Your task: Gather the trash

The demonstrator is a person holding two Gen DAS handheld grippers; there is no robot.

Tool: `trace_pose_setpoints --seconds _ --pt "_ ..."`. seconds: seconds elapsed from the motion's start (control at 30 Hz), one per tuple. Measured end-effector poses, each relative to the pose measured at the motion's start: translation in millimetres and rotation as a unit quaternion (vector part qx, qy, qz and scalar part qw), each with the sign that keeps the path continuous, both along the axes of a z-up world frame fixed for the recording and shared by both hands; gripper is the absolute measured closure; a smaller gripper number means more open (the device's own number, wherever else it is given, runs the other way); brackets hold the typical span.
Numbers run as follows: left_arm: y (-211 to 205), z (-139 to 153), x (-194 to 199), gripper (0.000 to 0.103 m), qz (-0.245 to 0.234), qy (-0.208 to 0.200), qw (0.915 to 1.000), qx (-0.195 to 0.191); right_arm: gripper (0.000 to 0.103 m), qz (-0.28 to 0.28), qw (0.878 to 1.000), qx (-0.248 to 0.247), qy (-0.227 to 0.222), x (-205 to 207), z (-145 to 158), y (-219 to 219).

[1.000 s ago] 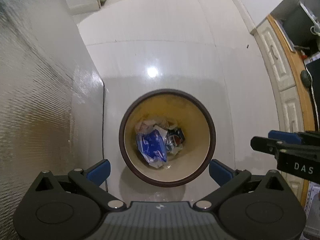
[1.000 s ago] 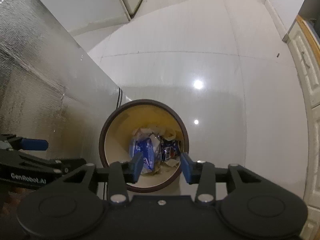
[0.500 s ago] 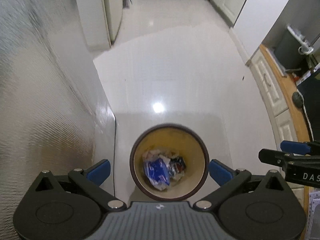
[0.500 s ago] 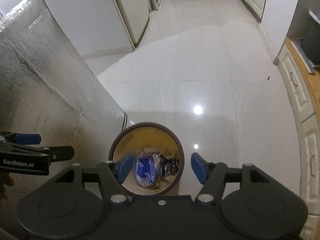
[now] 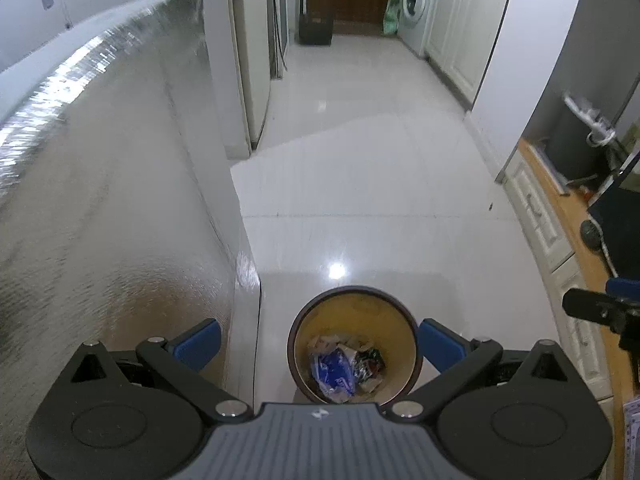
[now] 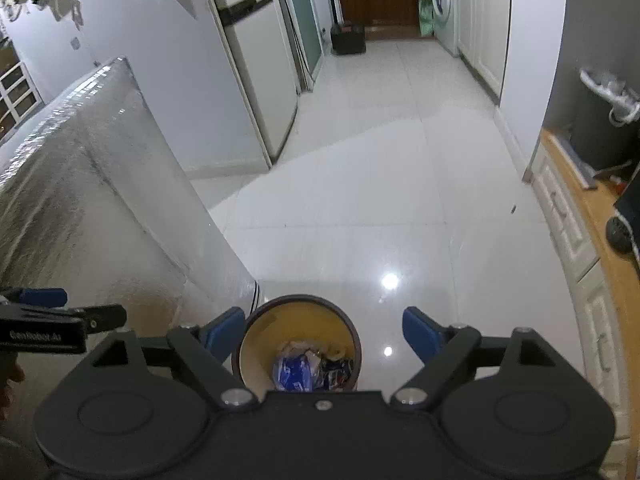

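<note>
Both sets of tongs hang empty above the bin [image 5: 354, 344], the left tongs [image 5: 320, 342] spread wide and the right tongs [image 6: 324, 332] opening with nothing between them, the wrappers [image 5: 344, 368] lying inside, foil-clad panel [image 5: 120, 220] close left, open floor [image 5: 360, 168] beyond.

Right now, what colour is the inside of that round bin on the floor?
The bin is pale yellow inside with a dark brown rim, clearest in the left wrist view.

Home kitchen (fridge [image 6: 256, 76], washing machine [image 5: 414, 8])
</note>
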State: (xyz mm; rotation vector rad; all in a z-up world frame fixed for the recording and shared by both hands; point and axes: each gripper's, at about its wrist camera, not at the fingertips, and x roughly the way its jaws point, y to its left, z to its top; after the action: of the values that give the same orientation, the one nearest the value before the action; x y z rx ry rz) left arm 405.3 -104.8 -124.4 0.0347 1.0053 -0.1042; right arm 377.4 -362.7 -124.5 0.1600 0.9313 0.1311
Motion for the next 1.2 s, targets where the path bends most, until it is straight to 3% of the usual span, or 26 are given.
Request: trace_pose_setpoints --seconds 0.4,0.8,1.03,1.2 --pt "5.8 37.4 -76.8 0.0 0.0 -0.062 0.998 -0.013 0.0 -0.012 0.997 -0.014 -0.075 -78.8 31.1 11.8" --pt "18.4 43.9 -132.6 0.0 0.009 -0.097 0.995 -0.021 0.0 -0.021 0.992 -0.034 -0.119 -133.9 43.3 24.1" --pt "19.7 40.4 -153.4 0.0 0.024 -0.11 0.9936 0.009 0.0 -0.024 0.989 -0.049 -0.139 -160.5 44.2 30.3" --pt "23.3 39.4 -163.2 0.0 0.026 -0.117 0.9927 0.011 0.0 -0.023 0.986 -0.065 -0.153 -174.0 44.5 37.5"
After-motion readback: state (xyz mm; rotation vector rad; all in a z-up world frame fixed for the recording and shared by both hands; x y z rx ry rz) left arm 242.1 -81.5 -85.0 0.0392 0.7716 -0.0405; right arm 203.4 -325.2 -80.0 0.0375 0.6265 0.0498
